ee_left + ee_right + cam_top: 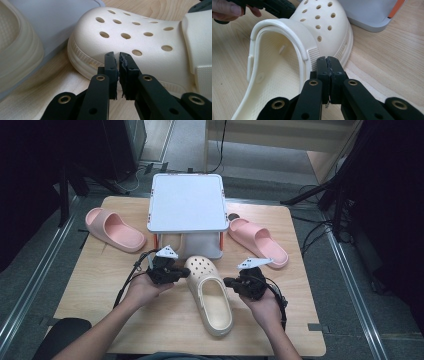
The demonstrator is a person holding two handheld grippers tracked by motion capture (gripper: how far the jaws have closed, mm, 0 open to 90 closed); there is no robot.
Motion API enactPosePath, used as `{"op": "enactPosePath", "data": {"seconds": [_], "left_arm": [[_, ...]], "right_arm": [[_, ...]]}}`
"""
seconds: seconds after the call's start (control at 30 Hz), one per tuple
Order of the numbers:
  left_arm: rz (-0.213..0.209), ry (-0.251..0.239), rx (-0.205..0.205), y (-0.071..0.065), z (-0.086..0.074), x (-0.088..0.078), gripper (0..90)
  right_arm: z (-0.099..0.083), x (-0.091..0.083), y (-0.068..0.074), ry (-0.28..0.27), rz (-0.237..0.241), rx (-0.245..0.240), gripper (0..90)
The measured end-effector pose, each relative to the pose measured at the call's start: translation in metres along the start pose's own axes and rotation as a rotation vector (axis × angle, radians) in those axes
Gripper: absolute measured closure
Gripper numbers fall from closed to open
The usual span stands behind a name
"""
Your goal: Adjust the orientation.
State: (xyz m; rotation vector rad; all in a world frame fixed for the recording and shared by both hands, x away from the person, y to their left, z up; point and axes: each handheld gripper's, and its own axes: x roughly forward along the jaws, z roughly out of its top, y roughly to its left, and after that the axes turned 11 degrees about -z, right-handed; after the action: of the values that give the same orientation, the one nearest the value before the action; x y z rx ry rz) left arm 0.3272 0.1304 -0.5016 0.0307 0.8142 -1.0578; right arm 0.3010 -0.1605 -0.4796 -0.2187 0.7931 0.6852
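A cream clog (212, 300) with holes over its toe lies in the middle of the table, toe towards the white rack (186, 202). My left gripper (186, 273) is at the left side of the toe, my right gripper (228, 281) at the clog's right side. In the left gripper view the left gripper (117, 56) is shut, tips against the toe wall of the clog (140, 42), nothing between the pads. In the right gripper view the right gripper (327, 60) is shut and empty, tips by the ribbed strap hinge of the clog (324, 25).
One pink slide (115, 230) lies left of the rack, another pink slide (260, 241) right of it. The rack's low shelf (57, 20) carries a second cream shoe (17, 47). An orange rack leg (397, 7) stands near the clog's toe.
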Motion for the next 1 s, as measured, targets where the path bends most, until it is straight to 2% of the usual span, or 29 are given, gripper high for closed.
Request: {"op": "enactPosePath", "data": {"seconds": [0.43, 0.5, 0.6, 0.7, 0.77, 0.9, 1.0], "left_arm": [[0.009, -0.004, 0.009, 0.004, 0.006, 0.004, 84.1], [0.010, 0.001, 0.003, 0.006, 0.007, 0.004, 82.1], [0.017, 0.003, -0.006, 0.009, 0.007, 0.002, 72.3], [0.012, 0.021, -0.021, 0.009, 0.011, -0.002, 68.3], [0.013, 0.014, -0.008, 0.007, 0.013, -0.007, 67.6], [-0.009, 0.006, -0.029, 0.004, 0.016, -0.020, 68.7], [-0.021, -0.003, -0.024, 0.000, 0.020, -0.031, 71.7]], "right_arm": [[-0.001, 0.003, 0.009, 0.005, 0.005, 0.007, 89.1], [-0.001, 0.004, 0.008, 0.005, 0.005, 0.009, 87.9], [0.000, 0.002, 0.005, -0.008, 0.017, 0.020, 87.0], [0.001, -0.003, 0.002, -0.027, 0.010, 0.034, 85.2], [0.001, -0.007, 0.002, -0.036, 0.009, 0.036, 83.5], [0.000, -0.015, 0.005, -0.052, 0.010, 0.059, 76.7], [-0.002, -0.020, 0.010, -0.071, 0.007, 0.077, 72.6]]}}
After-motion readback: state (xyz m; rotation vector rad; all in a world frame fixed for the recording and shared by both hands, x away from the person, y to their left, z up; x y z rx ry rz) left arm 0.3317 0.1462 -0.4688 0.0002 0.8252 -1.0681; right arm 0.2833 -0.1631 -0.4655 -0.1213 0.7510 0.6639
